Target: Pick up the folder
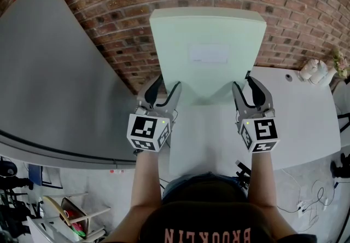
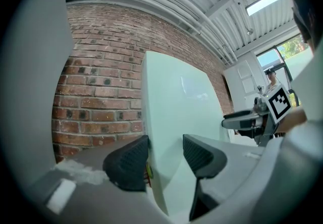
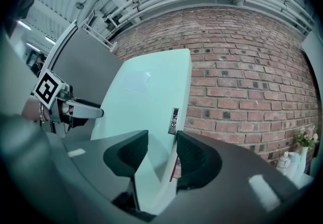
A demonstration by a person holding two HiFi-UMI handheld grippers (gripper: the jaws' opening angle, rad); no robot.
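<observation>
- My left gripper point(image 1: 168, 84) sits left of centre in the head view, jaws clamped on the lower left edge of the pale green folder point(image 1: 208, 39).
- My right gripper point(image 1: 244, 83) mirrors it right of centre, jaws clamped on the folder's lower right edge.
- The folder fills the upper middle of the head view, between the two grippers. Its upper part stands in front of the brick wall point(image 1: 109, 28).
- A white label point(image 1: 208, 53) sits on the folder's face, near the top.
- In the left gripper view, the folder point(image 2: 176, 107) rises up the middle of the frame from between the jaws. At my left gripper point(image 2: 164, 152), one dark pad lies on each face of the folder's edge.
- My other gripper point(image 2: 252, 119) shows at the right of that frame, at the folder's far edge.
- In the right gripper view, the folder point(image 3: 146, 97) leans up and to the left from between the jaws of my right gripper point(image 3: 161, 150), with a pad on either side.
- A small dark tab point(image 3: 173, 120) sits on the folder's edge, just above the right-hand pad.
- The white table point(image 1: 301, 110) lies at the right of the head view, beyond my right gripper.
- A grey panel point(image 1: 49, 83) covers the left of that frame.
</observation>
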